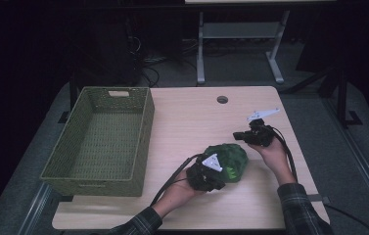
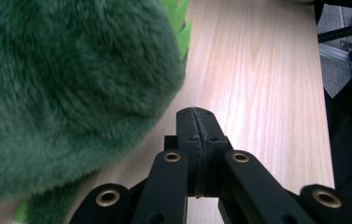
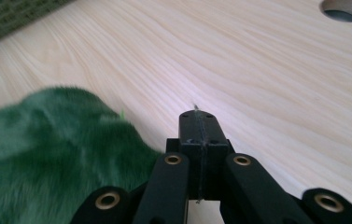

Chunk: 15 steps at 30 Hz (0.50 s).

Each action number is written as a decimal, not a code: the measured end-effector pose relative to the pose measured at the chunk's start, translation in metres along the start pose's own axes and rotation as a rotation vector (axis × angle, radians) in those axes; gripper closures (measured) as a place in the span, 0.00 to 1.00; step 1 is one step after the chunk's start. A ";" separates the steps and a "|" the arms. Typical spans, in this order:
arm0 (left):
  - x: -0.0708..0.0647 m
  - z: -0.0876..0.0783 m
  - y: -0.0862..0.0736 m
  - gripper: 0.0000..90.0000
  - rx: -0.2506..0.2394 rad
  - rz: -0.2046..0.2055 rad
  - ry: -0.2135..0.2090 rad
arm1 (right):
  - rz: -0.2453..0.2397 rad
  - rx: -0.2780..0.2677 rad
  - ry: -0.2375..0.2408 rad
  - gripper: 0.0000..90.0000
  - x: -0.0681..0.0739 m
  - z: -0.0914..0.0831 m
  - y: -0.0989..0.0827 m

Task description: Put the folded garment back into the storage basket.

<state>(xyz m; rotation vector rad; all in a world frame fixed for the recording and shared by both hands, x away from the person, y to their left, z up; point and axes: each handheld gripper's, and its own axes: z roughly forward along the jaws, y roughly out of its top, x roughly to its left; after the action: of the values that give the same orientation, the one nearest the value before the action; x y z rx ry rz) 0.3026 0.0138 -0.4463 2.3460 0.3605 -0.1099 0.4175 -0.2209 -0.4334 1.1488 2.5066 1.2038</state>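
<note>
A dark green plush toy (image 1: pixel 228 161) with bright green spikes lies on the wooden table (image 1: pixel 187 117), right of centre near the front. My left gripper (image 1: pixel 216 182) is at the toy's near left side, jaws shut with nothing between them. In the left gripper view the closed jaws (image 2: pixel 196 122) point past the plush toy (image 2: pixel 66 88), which bulks at the left. My right gripper (image 1: pixel 240 135) hovers just beyond the toy's far right, shut and empty. Its own view has the closed jaws (image 3: pixel 197 122) over bare wood, the plush toy (image 3: pixel 57 140) at lower left.
A large green woven basket (image 1: pixel 101 139) stands empty on the table's left side. A round cable hole (image 1: pixel 222 100) sits near the far edge of the table. Cables trail from both grippers toward the front edge. Dark floor and a metal table frame (image 1: pixel 238 44) lie beyond.
</note>
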 end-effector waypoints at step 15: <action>0.020 0.021 0.008 1.00 0.003 -0.016 -0.013 | -0.031 0.087 0.069 1.00 0.001 0.025 -0.008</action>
<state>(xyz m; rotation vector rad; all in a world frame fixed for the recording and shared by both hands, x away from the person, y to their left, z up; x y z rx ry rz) 0.3243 -0.0015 -0.4600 2.3449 0.3734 -0.1336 0.4223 -0.2082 -0.4555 1.1015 2.6414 1.1565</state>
